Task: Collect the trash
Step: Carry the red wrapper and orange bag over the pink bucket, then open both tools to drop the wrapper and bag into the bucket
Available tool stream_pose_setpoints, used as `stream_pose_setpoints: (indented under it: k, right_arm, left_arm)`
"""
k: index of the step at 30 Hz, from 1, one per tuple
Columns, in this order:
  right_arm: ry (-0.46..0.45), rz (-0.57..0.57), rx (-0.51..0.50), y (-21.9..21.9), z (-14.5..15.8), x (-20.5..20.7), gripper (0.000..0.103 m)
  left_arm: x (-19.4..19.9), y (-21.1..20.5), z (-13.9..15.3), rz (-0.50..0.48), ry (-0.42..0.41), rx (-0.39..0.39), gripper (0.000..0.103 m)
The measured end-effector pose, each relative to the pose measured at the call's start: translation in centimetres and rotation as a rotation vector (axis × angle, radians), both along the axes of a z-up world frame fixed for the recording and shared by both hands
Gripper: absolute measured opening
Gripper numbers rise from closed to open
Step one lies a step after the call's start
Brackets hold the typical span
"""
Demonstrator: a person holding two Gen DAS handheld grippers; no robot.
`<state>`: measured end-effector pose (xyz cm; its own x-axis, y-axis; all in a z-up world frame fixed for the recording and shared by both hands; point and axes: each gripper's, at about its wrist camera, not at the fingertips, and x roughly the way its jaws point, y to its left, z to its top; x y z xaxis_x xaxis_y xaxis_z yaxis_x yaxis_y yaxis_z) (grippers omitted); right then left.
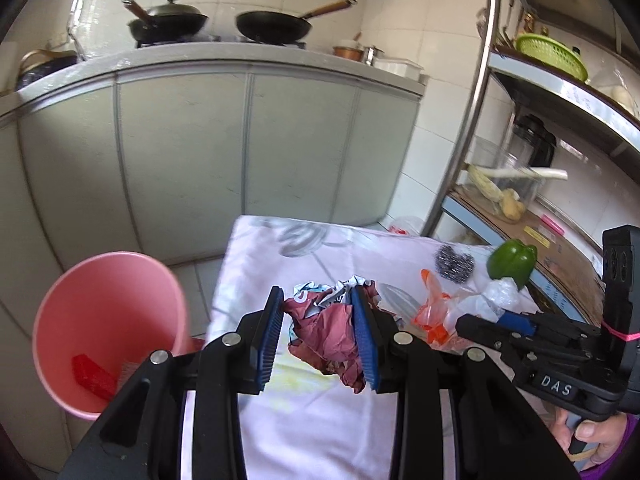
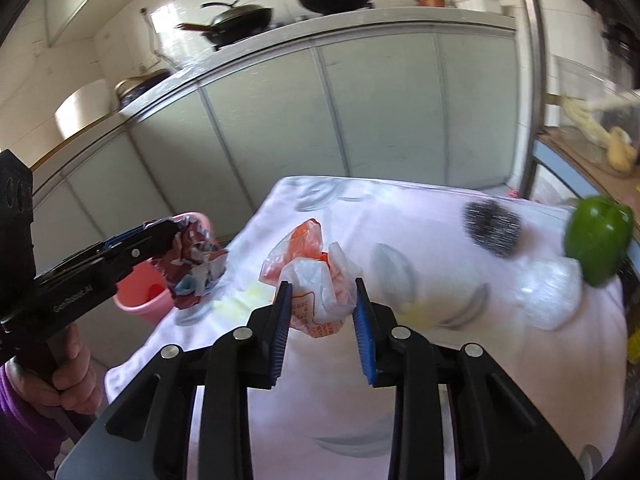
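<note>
My left gripper [image 1: 320, 324] is shut on a crumpled maroon and white wrapper [image 1: 334, 338] and holds it above the left part of the cloth-covered table [image 1: 320, 420]; the wrapper also shows in the right wrist view [image 2: 196, 260]. A pink bin [image 1: 104, 332] with a red scrap inside stands on the floor left of the table. My right gripper [image 2: 322, 308] is shut on a crumpled orange and white plastic bag [image 2: 316, 284], which also shows in the left wrist view [image 1: 436, 312].
A steel scouring ball [image 2: 494, 226], a green bell pepper [image 2: 598, 240] and a clear plastic wad [image 2: 548, 296] lie on the table's right side. Kitchen cabinets [image 1: 240, 152] stand behind. A metal shelf rack [image 1: 560, 92] stands at right.
</note>
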<state>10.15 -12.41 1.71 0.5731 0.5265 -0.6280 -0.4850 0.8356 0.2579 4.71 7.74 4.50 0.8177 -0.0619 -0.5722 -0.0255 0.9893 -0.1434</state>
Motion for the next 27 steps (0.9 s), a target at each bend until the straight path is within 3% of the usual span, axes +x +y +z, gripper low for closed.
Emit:
stream_pose_setpoints:
  k: [15,27]
  right_arm:
    - [-0.021,0.257,0.014,12.8,2.5,0.1,0.031]
    - [0.079,0.372,-0.015,21.5,-0.4,0.4,0.031]
  left_arm:
    - [-4.1,10.5,0.0,0.285,-0.019,0.043,0.034]
    - [-5.9,16.7,-3.6,0.435,0.065,0.044,0.034]
